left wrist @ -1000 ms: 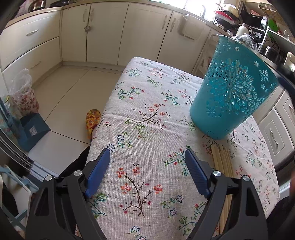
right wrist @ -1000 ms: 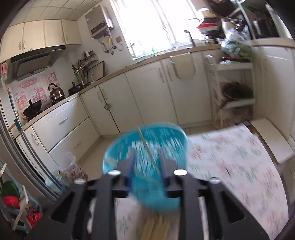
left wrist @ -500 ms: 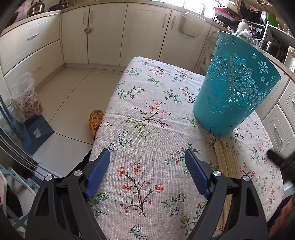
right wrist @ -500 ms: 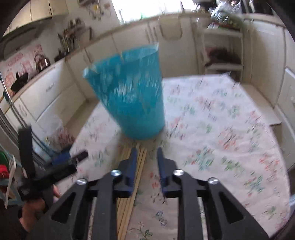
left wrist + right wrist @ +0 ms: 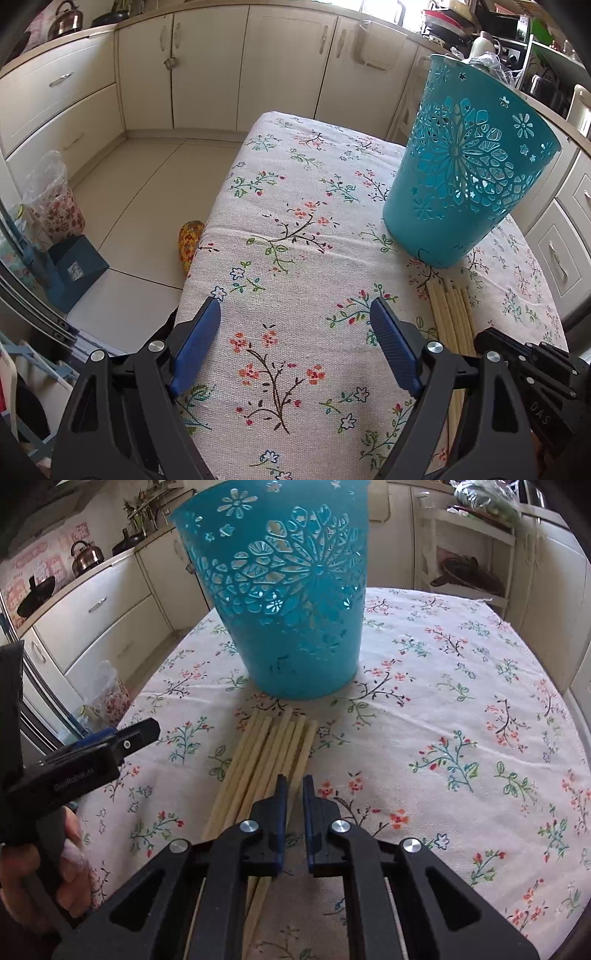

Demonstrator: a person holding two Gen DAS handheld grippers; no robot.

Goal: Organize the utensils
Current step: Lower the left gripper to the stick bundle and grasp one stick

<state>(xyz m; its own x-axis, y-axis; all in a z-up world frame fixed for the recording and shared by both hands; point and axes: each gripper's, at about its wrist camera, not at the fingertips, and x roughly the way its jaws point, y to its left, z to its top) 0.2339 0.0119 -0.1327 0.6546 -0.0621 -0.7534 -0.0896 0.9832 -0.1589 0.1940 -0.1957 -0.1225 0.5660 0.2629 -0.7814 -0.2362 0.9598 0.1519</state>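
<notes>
A teal perforated basket (image 5: 284, 598) stands upright on the floral tablecloth (image 5: 461, 709); it also shows in the left wrist view (image 5: 465, 173). Several pale wooden chopsticks (image 5: 266, 760) lie bundled on the cloth just in front of it, also seen in the left wrist view (image 5: 452, 317). My right gripper (image 5: 293, 781) hovers low over the near end of the bundle, jaws a narrow gap apart, holding nothing. My left gripper (image 5: 295, 314) is wide open and empty above the cloth, left of the chopsticks; it shows at the left of the right wrist view (image 5: 110, 746).
Cream kitchen cabinets (image 5: 207, 70) line the walls. A patterned bag (image 5: 51, 206) and a blue box (image 5: 74, 269) sit on the tiled floor left of the table. The table's left edge (image 5: 207, 236) drops to the floor. A shelf rack (image 5: 469, 554) stands behind.
My right gripper swung down from over the basket to low over the chopsticks' near end. The left gripper stayed almost still and open.
</notes>
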